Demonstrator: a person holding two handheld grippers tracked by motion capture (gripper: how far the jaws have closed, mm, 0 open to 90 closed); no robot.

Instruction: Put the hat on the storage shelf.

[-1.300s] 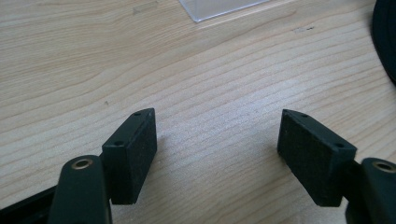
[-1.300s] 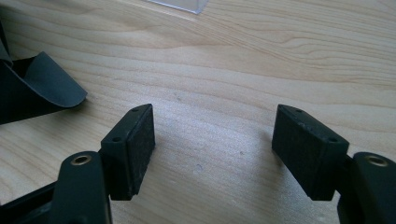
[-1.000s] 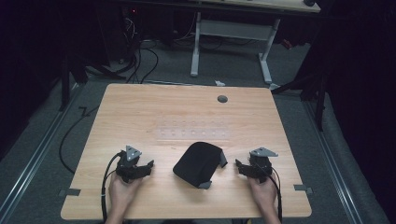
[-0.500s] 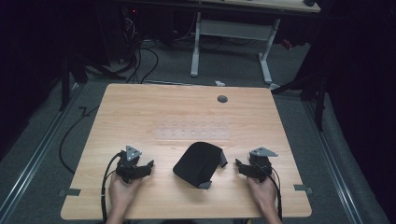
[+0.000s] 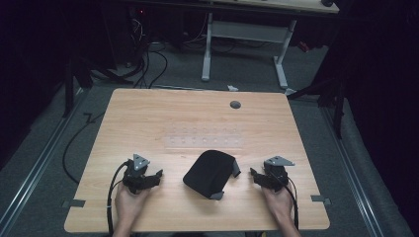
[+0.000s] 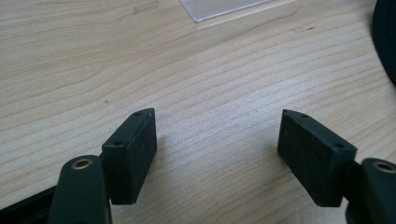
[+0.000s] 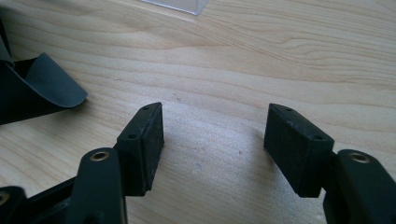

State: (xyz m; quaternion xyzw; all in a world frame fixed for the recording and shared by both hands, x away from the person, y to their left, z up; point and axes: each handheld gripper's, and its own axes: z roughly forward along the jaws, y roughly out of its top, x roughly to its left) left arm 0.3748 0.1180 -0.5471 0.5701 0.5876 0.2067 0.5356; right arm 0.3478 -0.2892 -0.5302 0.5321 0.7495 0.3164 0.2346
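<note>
A wooden table [image 5: 148, 118] carries a black pouch [image 5: 208, 173] near the middle of its near edge, lying flat with a grey strap tab [image 5: 235, 169] at its right side and another grey tab [image 5: 217, 196] at its near corner. A clear plastic sheet [image 5: 203, 139] lies flat on the wood just beyond the pouch, toward the table's middle. A small grey round cap [image 5: 235, 104] sits close to the far edge, right of centre.

The left gripper [image 5: 154, 176] rests on the table left of the pouch, near the near edge, held by the left hand [image 5: 129, 203]; it is apart from the pouch. In the left gripper view its jaws stand wide apart over bare wood, nothing between them, with the pouch's black edge [image 6: 385, 37] at the right side and a corner of the sheet [image 6: 219, 7] ahead.

The right gripper [image 5: 256, 175] rests right of the pouch, held by the right hand [image 5: 279, 203], near but not touching it. In the right gripper view its jaws also stand wide apart over bare wood, with the strap tab [image 7: 53, 86] at the left.
</note>
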